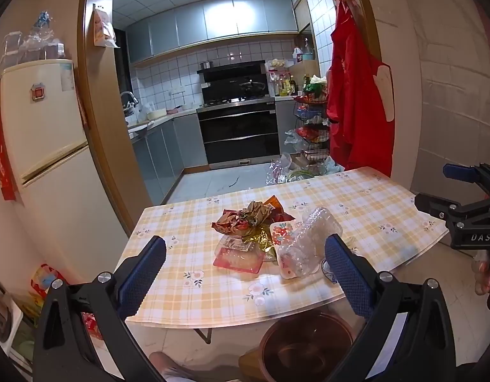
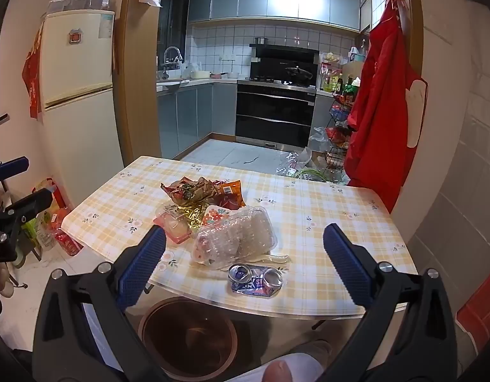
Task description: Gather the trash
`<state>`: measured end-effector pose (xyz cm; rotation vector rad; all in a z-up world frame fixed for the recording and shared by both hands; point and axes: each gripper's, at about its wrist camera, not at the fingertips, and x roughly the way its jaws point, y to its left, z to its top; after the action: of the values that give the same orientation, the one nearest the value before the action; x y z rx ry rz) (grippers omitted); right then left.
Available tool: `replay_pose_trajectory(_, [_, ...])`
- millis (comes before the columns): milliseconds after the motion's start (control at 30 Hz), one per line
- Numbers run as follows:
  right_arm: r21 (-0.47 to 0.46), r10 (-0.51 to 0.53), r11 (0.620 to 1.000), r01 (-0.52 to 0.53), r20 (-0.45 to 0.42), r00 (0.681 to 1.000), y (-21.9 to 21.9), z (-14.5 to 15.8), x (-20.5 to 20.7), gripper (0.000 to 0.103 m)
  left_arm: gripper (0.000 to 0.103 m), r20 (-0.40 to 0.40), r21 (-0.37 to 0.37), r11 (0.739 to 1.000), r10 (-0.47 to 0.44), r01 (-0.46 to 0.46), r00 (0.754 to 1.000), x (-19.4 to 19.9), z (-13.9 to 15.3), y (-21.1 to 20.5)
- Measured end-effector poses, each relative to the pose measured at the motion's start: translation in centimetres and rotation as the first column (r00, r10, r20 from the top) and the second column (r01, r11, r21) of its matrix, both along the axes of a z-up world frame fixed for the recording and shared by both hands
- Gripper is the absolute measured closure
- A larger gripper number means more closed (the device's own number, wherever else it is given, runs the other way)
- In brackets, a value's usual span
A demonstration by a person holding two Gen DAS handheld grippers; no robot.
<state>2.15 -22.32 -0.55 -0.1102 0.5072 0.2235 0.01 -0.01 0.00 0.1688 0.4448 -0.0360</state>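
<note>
**Trash all on the table, nothing binned yet**

Trash sits in one heap near the middle of the yellow-and-white checked table (image 2: pixel 340 222), reaching toward its near edge. At the far side of the heap lie crumpled brown and red snack wrappers (image 2: pixel 197 191), with a scrap of gold foil (image 2: pixel 190 211) just in front of them. A shallow pink plastic tray with a printed label (image 2: pixel 175 226) lies on the heap's left, touching the foil. A clear, crushed plastic clamshell box (image 2: pixel 241 235) covers the near part of the heap and partly overlaps a small flower-printed packet (image 2: pixel 216 213). Closest to the near edge, just in front of the clamshell, lies a flattened blue and silver drinks can (image 2: pixel 256 281).

Below that near edge, on the floor, stands a round brown bin (image 2: pixel 187 334); its inside looks dark, and I cannot tell if it holds anything.

The left gripper (image 1: pixel 245 269) and the right gripper (image 2: pixel 245 261) both hover short of the near edge with their blue-padded jaws spread wide, gripping nothing.

Judging from this, collection looks barely begun: every piece visible is on the table, and each must yet be picked up and dropped into the bin. The can lies nearest the right gripper and looks the easiest first pick.
</note>
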Motion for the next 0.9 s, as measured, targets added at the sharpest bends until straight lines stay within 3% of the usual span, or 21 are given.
replay_pose_trajectory(900, [-0.001, -0.004, 1.000, 0.004, -0.007, 1.000, -0.35, -0.25, 0.21, 0.006, 0.005, 0.015, 0.011, 1.000, -0.006, 0.006, 1.000, -0.47, 0.44, -0.27])
